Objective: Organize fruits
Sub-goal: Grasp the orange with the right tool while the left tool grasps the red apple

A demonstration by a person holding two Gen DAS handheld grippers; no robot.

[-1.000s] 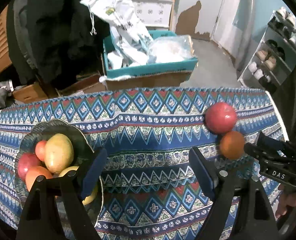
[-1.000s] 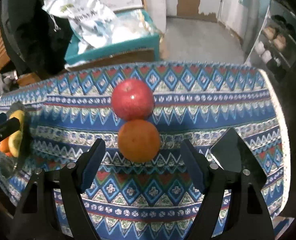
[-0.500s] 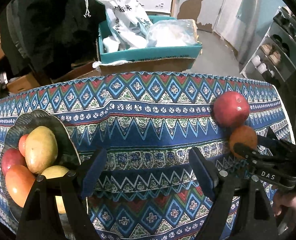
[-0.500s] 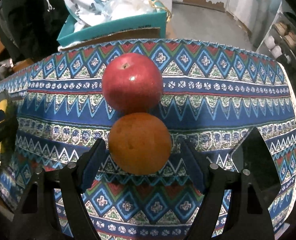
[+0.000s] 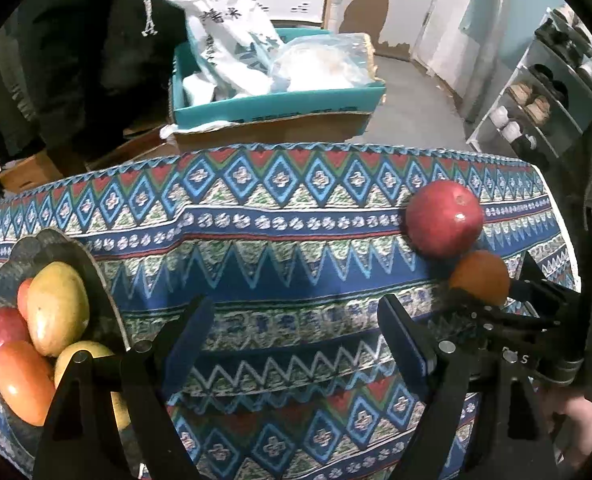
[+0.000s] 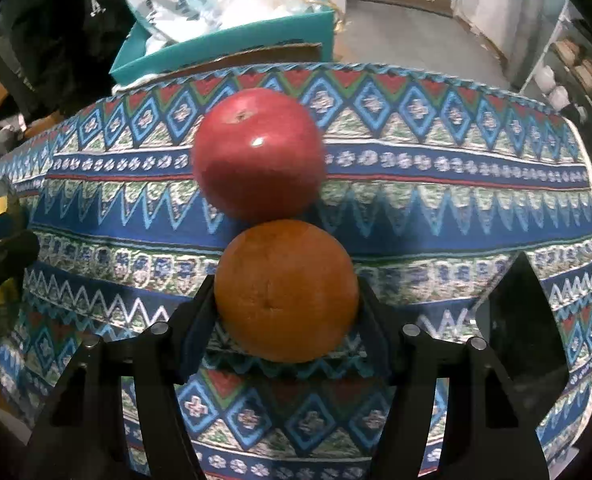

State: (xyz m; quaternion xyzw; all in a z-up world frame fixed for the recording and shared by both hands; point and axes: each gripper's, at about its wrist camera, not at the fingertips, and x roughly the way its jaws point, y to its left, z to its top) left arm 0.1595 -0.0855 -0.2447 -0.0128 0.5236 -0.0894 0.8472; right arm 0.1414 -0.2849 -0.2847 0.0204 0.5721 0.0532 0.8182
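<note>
An orange (image 6: 285, 290) lies on the patterned tablecloth (image 6: 436, 208), touching a red apple (image 6: 257, 158) just behind it. My right gripper (image 6: 285, 312) is shut on the orange, both pads against its sides. In the left wrist view the orange (image 5: 480, 278) and apple (image 5: 444, 218) sit at the right, with the right gripper (image 5: 508, 304) around the orange. My left gripper (image 5: 296, 340) is open and empty above the cloth. A dark bowl (image 5: 61, 246) at the left holds a mango (image 5: 57, 308), a yellow fruit (image 5: 77, 360) and several red and orange fruits.
Beyond the table's far edge stands a teal box (image 5: 271, 104) with white bags on cardboard. A shoe rack (image 5: 536, 104) is at the far right. The bowl's edge (image 6: 3, 200) shows at the left of the right wrist view.
My right gripper moved forward around the orange and closed on it. My left gripper drifted a little nearer the table, staying open.
</note>
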